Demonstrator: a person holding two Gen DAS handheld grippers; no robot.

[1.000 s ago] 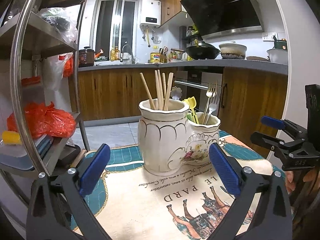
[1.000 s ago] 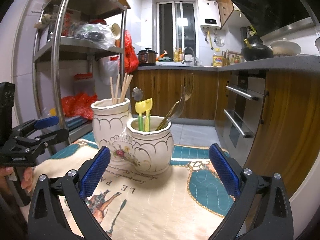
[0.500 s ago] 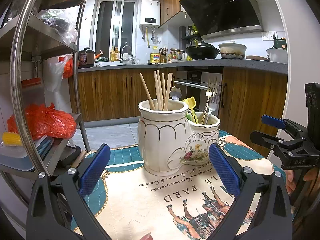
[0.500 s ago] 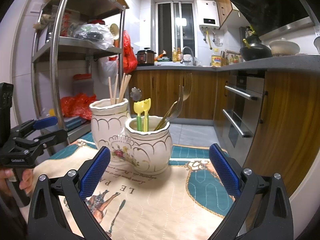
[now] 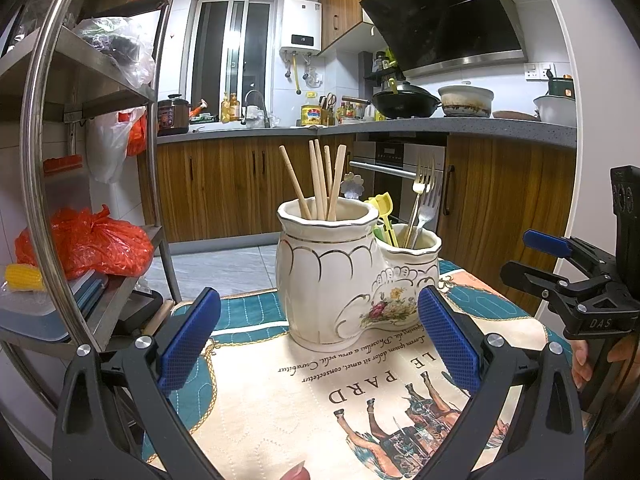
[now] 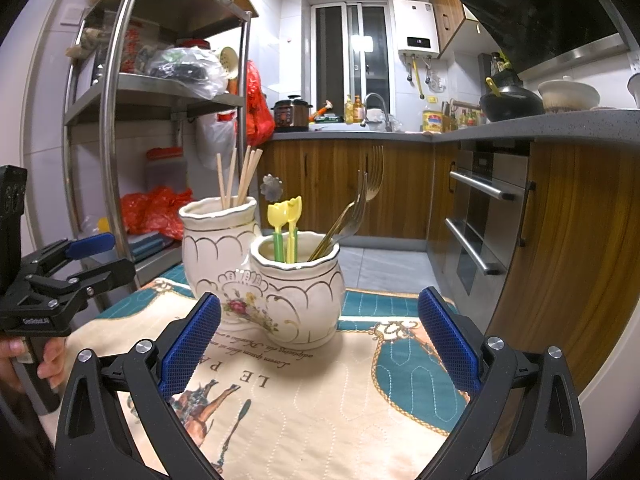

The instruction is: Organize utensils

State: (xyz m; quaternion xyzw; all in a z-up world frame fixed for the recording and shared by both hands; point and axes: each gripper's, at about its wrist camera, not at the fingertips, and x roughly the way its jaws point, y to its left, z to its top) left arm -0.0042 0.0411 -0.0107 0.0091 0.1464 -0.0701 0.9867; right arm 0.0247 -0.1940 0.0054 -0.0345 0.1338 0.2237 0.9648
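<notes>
Tongs wide apart and gripping nothing: my left gripper (image 5: 318,336) and my right gripper (image 6: 318,334) hover over the printed table mat (image 6: 320,392) on either side of the joined ceramic utensil holder (image 5: 344,276), which stands near the mat's far edge. Its taller pot holds chopsticks (image 5: 320,178); its lower pot holds forks (image 6: 362,200) and yellow plastic picks (image 6: 285,220).
</notes>
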